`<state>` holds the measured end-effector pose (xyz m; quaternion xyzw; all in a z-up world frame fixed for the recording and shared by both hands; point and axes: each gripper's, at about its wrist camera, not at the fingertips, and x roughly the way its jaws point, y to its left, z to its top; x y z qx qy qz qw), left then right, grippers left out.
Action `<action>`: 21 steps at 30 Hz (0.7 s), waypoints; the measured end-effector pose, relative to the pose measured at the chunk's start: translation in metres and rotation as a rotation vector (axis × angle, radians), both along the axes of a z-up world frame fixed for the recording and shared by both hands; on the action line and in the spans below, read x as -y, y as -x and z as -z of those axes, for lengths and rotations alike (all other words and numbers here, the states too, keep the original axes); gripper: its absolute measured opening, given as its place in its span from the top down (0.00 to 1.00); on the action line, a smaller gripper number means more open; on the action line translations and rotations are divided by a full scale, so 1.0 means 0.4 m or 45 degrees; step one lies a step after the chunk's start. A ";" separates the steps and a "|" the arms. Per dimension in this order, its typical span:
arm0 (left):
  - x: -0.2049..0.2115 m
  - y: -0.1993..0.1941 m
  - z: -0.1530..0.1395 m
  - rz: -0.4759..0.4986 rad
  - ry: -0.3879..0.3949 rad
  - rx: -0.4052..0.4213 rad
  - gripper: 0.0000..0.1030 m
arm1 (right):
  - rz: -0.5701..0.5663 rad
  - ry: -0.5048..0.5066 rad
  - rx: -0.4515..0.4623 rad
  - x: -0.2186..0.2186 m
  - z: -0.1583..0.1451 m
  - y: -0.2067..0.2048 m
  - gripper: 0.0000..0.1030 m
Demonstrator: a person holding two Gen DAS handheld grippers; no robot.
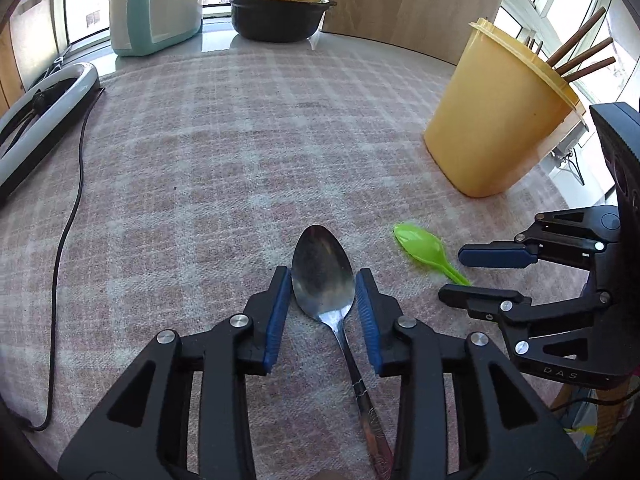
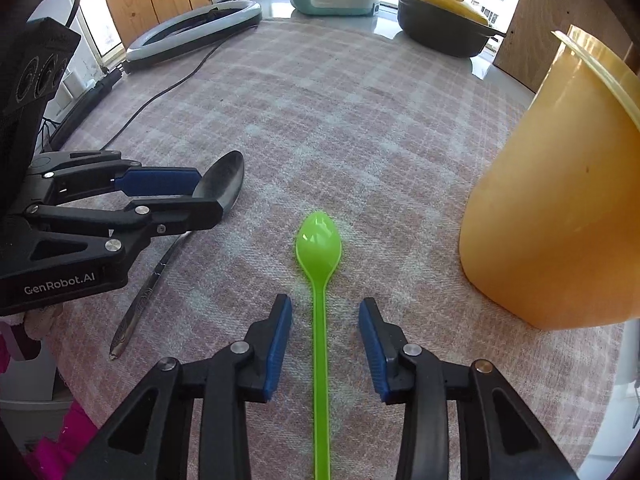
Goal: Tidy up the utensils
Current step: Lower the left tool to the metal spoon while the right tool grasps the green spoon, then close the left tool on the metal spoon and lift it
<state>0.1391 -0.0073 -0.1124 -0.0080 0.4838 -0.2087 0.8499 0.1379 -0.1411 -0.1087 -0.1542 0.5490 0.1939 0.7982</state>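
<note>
Both my left gripper (image 1: 322, 290) and right gripper (image 2: 324, 322) gape unclamped astride the metal spoon (image 1: 323, 276) and green spoon (image 2: 319, 248), so next I squeeze, then lift toward the yellow holder (image 1: 496, 120) ahead on my right.

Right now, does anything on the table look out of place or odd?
Yes: a metal spoon and a green plastic spoon lie loose on the checked cloth, outside the yellow holder that already has chopsticks inside.

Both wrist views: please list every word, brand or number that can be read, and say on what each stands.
"GenRobot.AI": on the body of the left gripper, in the right wrist view.
"DAS": on the body of the right gripper, in the left wrist view.
Metal spoon handle: engraved pattern, not readable as text.
</note>
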 end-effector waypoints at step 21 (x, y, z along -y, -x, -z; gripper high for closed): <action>0.026 0.017 -0.021 0.022 0.046 0.025 0.99 | 0.040 -0.094 0.086 0.049 -0.045 0.033 0.97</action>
